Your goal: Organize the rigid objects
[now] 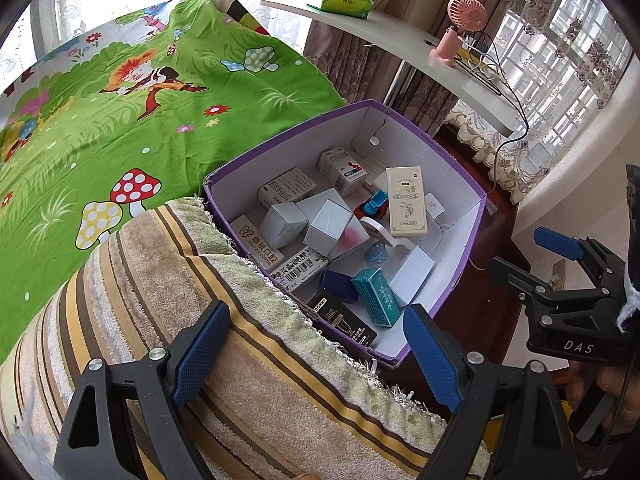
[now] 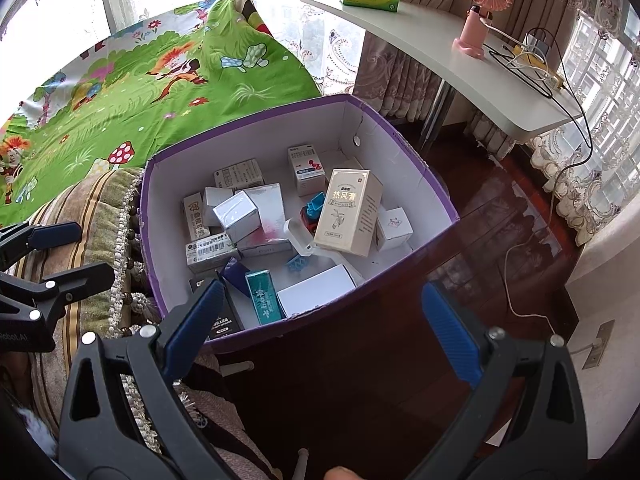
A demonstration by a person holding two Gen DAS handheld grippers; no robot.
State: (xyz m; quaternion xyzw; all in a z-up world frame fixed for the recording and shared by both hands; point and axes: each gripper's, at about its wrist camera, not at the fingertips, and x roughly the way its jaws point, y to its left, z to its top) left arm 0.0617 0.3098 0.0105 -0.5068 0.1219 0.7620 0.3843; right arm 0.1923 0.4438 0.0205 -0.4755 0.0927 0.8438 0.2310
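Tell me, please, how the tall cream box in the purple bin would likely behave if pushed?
The cream box leans on clutter rather than lying flat, so it would probably tip or slide. It looks like stiff, light carton. Its smooth faces may slip.

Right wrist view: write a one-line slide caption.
Open right gripper above a purple box of small cartons.

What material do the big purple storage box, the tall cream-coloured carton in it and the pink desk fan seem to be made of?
Big purple storage box: cardboard, it seems; matte white inside, thin walls with worn, slightly torn edges.
Tall cream-coloured carton: printed paperboard with a light sheen; sharp folded edges.
Pink desk fan: probably moulded plastic; smooth, even colour, thin grille bars.
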